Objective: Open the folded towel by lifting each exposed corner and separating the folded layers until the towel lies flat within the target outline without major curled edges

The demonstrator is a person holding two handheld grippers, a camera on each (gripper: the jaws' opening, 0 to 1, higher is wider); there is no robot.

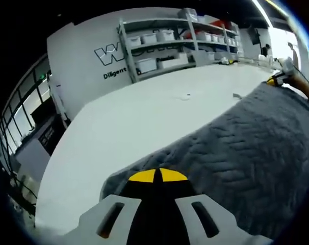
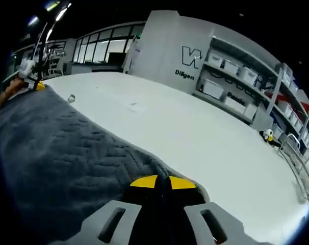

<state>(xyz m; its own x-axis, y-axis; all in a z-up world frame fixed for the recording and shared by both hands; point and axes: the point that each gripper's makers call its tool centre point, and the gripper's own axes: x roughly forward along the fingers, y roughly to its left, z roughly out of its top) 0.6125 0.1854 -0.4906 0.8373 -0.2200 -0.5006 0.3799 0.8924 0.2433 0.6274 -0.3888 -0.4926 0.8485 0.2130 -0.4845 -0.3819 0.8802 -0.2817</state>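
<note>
Both grippers pinch corners of the grey towel on the white desk.

In the left gripper view, the left gripper (image 1: 158,176) has its jaws closed on a towel (image 1: 236,153) corner; the right gripper (image 1: 277,78) grips the far corner. In the right gripper view, the right gripper (image 2: 163,182) clamps its towel (image 2: 62,153) corner on the desk (image 2: 195,132), with storage shelves (image 2: 246,81) beyond.
</note>
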